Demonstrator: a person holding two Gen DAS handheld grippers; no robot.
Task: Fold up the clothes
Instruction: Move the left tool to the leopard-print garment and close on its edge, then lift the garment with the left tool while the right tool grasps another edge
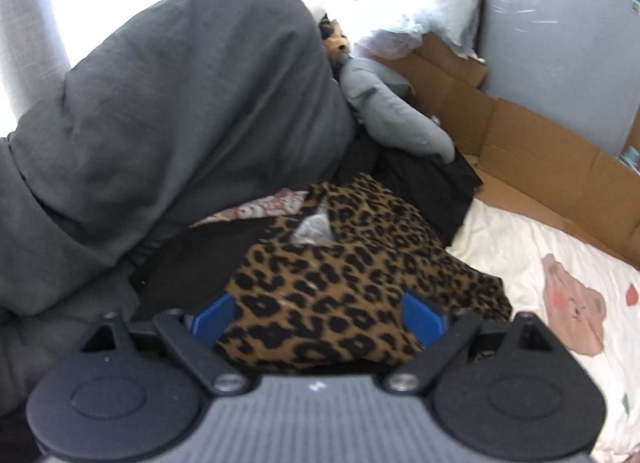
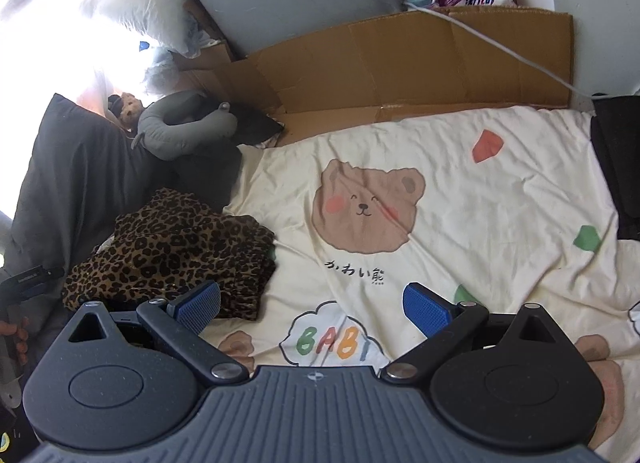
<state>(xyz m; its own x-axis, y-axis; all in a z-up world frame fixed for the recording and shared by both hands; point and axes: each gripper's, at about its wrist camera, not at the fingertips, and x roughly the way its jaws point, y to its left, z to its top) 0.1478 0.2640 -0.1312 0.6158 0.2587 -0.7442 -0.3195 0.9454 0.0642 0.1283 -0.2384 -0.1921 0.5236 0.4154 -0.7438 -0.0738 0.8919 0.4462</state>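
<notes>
A leopard-print garment [image 1: 340, 275] lies crumpled at the left side of a cream bed sheet [image 1: 520, 247], on top of black clothing [image 1: 192, 263]. My left gripper [image 1: 318, 319] is open, its blue pads on either side of the leopard fabric, which bulges between them. In the right wrist view the same leopard-print garment [image 2: 172, 251] sits at the left of the cream bed sheet [image 2: 480, 203] with its bear print. My right gripper [image 2: 314, 309] is open above the sheet, just right of the garment, with nothing between its fingers.
A large dark grey pillow [image 1: 172, 103] leans at the left, with a grey neck pillow [image 1: 384, 107] and a small plush toy [image 1: 340, 47] behind it. Flattened cardboard [image 2: 400, 63] lines the wall along the bed's far edge. A hand [image 2: 16, 339] shows at the left edge.
</notes>
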